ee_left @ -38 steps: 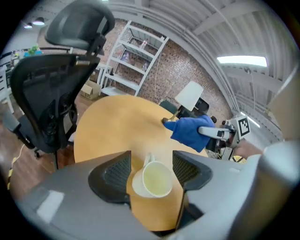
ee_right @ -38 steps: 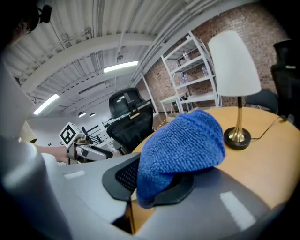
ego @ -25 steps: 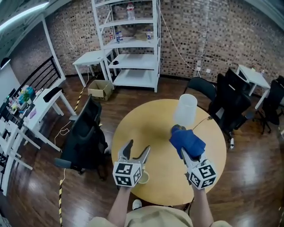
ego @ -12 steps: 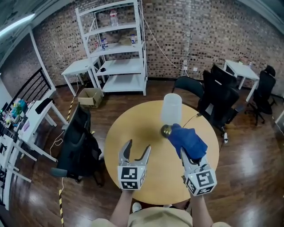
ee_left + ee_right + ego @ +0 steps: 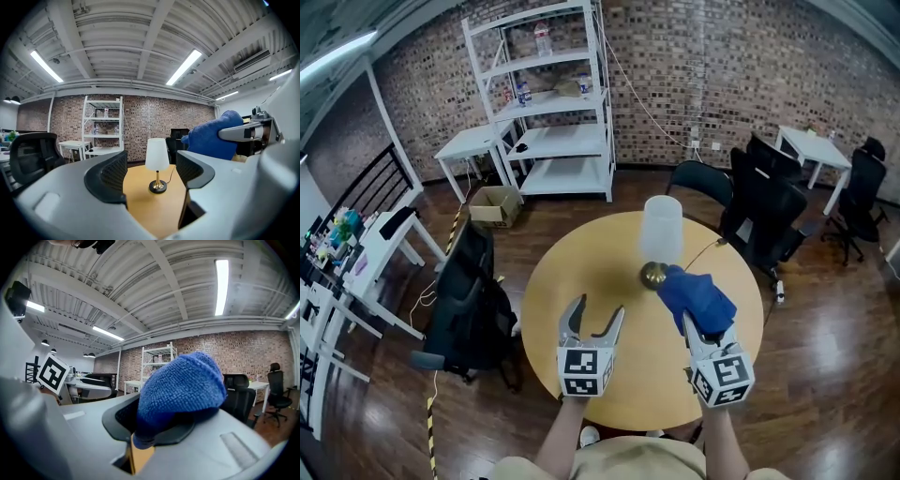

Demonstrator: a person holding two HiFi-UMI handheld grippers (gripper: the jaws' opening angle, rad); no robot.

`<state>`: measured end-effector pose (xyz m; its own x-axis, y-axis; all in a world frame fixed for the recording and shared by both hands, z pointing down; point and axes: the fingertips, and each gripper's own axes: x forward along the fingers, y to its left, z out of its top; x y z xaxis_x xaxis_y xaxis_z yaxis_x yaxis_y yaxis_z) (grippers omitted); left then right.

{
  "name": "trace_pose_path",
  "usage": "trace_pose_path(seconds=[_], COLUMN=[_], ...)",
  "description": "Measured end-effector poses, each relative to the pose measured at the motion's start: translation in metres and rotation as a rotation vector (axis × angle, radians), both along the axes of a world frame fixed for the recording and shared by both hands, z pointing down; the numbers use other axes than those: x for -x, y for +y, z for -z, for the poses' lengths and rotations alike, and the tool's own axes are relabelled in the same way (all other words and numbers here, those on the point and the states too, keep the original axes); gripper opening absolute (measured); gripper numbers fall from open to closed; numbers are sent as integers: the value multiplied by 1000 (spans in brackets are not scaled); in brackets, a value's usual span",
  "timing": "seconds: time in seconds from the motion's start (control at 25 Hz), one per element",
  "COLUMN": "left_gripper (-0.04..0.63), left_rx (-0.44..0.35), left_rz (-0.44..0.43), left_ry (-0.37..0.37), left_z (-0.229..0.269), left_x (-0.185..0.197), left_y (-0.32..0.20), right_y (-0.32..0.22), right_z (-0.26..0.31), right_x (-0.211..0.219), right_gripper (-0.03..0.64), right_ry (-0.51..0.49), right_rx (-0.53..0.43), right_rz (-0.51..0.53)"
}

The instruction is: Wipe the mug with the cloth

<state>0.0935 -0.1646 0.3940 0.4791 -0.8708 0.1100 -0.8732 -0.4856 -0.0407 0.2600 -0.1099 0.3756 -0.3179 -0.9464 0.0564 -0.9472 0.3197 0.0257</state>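
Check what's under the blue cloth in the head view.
The blue cloth is clamped in the right gripper over the round table. The lamp base shows at its edge. Tabletop directly beneath is covered; no mug shows.

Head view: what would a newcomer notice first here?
The blue cloth, bunched in the shut right gripper above the right side of the round wooden table, stands out most. Just beyond it a table lamp with a white shade stands on the table's far part. The left gripper hangs open and empty over the near left, and no mug shows in any view.
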Motion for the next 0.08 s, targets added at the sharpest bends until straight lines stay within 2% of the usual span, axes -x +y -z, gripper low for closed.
trace_pose_path(seconds=[0.08], left_gripper=[321], left_rx=[-5], left_rz=[2], left_ry=[-3], left_z=[1], left_x=[-2], left_y=[3], right_y=[1], right_z=[-1], right_x=[-3], right_gripper=[57], right_ry=[0], right_rx=[5], right_rz=[-2])
